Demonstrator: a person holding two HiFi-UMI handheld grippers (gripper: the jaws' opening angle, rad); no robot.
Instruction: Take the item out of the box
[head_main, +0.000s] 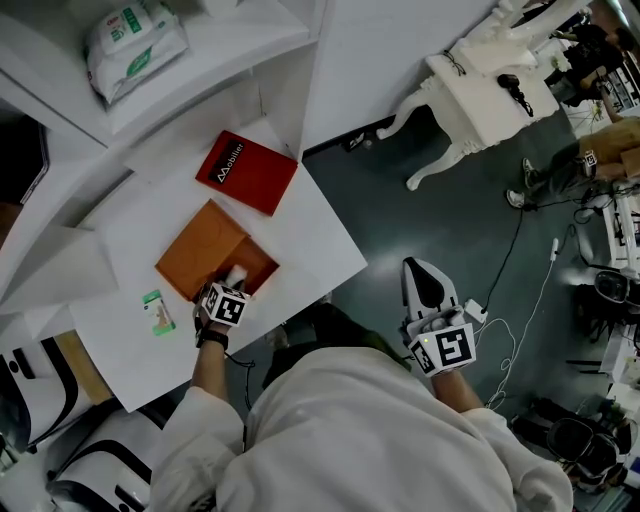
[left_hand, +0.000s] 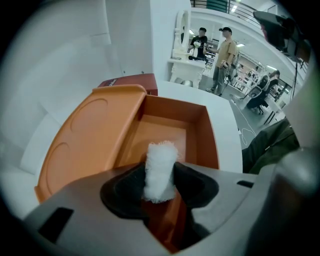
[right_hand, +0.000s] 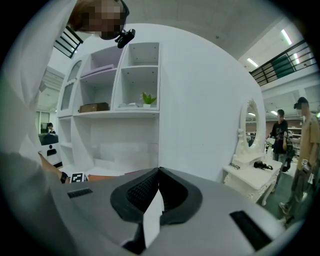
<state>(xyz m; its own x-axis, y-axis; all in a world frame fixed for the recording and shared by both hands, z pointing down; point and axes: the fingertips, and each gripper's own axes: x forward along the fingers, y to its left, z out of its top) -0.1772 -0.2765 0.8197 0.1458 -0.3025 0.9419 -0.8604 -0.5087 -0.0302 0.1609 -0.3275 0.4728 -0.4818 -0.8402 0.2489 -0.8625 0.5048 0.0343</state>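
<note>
Between the jaws of the left gripper (left_hand: 160, 176), a white fluffy item (left_hand: 161, 152) is standing upright, both pads pressing on its lower half and denting it slightly. The jaws are sitting part closed, clamped on it. It is hanging at the near end of the open orange box (left_hand: 202, 131); whether its lower end is clearing the box floor cannot be told. The rest of the box is looking bare inside, its hinged lid (left_hand: 85, 145) lying back to the left.

Handling, as a judgement: the item is looking soft, very light and compressible, like a wad of cotton or rolled cloth. It is not fragile and is unlikely to slip, though loose fibres could be snagging on the pads. A hold across the middle of its length, as now, is seeming best, and a light squeeze should be enough.

Further out, the box is resting on a white table (head_main: 310, 245), with a red case (head_main: 247, 171) just beyond it and a small green-and-white packet (head_main: 157, 312) to its left.

Off to the person's right, the right gripper (right_hand: 156, 187) is idling well away from the table, jaws closed tip to tip, gripping nothing recognisable.
</note>
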